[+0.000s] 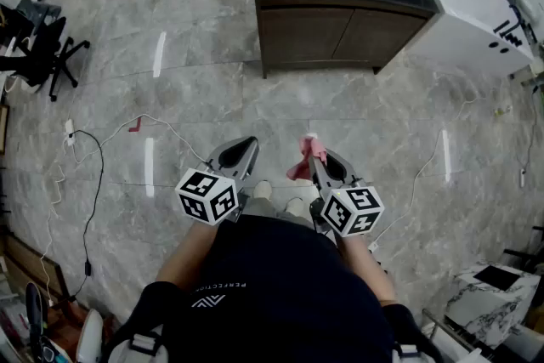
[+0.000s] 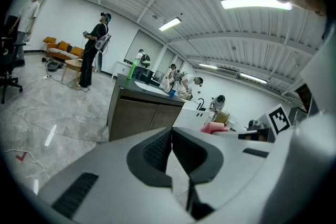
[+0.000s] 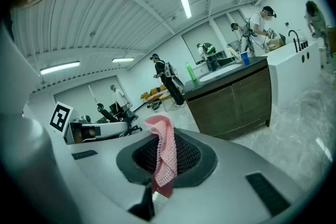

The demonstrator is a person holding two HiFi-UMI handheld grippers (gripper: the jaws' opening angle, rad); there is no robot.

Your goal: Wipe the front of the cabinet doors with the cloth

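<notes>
Two grippers are sitting low in the middle of the head view, and you are standing well apart from the cabinet doors (image 1: 340, 36) at the top of the frame, so no wiping is under way. Your right gripper (image 1: 316, 159) is pinching the pink cloth (image 3: 163, 157) between its closed pads, but only by a narrow fold; most of it is bunching above the jaws and hanging loose. I judge that a firm stroke on the wood could be dragging it out of the pinch, or leaving bare jaw tips scraping the door. Your left gripper (image 2: 172, 139) is carrying nothing, its jaws pressed together. Cables (image 1: 100, 183) are trailing over the floor at left and right of the frame, and one could be catching your foot on the way in. At the cabinet's right end a white unit (image 1: 476, 4) is standing close, so a wide sweep there could be knocking it.
</notes>
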